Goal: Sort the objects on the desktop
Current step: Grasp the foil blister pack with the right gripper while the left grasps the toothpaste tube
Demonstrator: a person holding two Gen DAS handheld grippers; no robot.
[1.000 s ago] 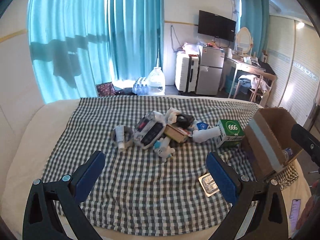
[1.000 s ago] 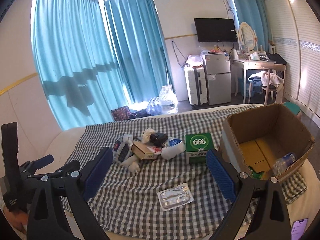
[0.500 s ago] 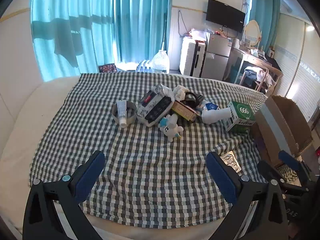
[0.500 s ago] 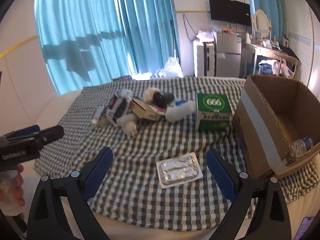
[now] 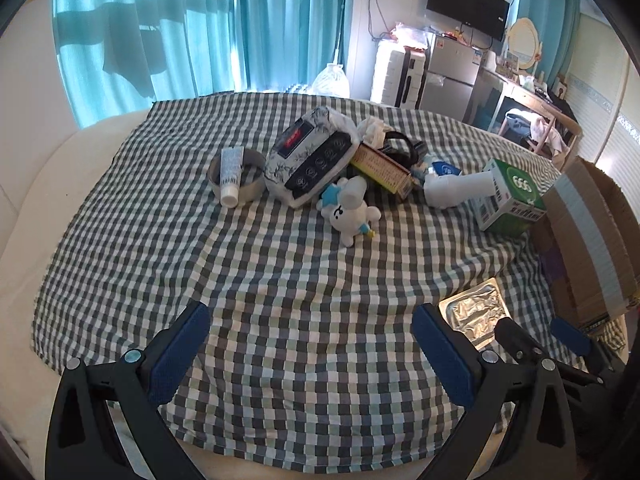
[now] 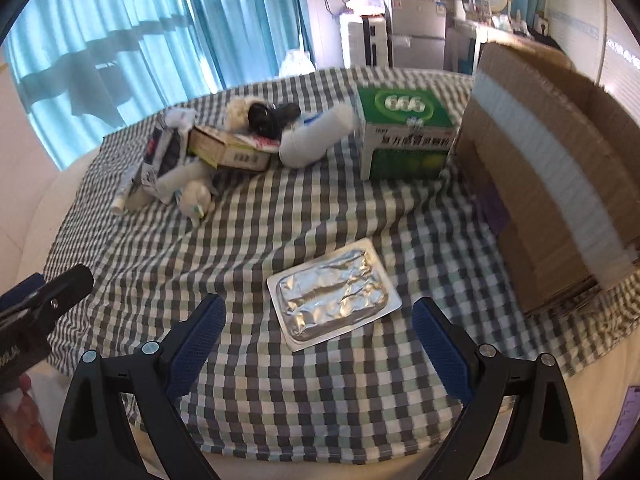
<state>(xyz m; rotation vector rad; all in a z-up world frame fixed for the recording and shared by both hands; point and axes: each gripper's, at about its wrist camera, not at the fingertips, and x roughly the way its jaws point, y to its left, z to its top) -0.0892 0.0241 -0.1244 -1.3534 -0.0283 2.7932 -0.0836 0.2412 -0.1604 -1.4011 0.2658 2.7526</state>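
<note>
A silver foil blister pack [image 6: 334, 294] lies on the checked cloth [image 6: 240, 240], just ahead of my open, empty right gripper [image 6: 318, 334]; it also shows in the left wrist view [image 5: 476, 314]. My left gripper [image 5: 310, 344] is open and empty above the cloth's near edge. Further back lies a pile: a tissue pack [image 5: 314, 158], a white plush toy [image 5: 352, 210], a tube on a tape roll [image 5: 232, 176], a white bottle [image 5: 456, 188], a green 666 box [image 6: 404, 134] and a tan box [image 6: 228, 152]. An open cardboard box [image 6: 560, 168] stands at the right.
The cloth covers a round white table [image 5: 36, 200]. Blue curtains [image 5: 180, 28], a fridge [image 5: 452, 80] and a desk [image 5: 528, 104] stand behind it. My right gripper's fingers [image 5: 568, 336] show at the lower right of the left wrist view.
Both grippers have moved forward and tilted down toward the table. The blister pack now sits close in front of the right gripper. Nothing was grasped.
</note>
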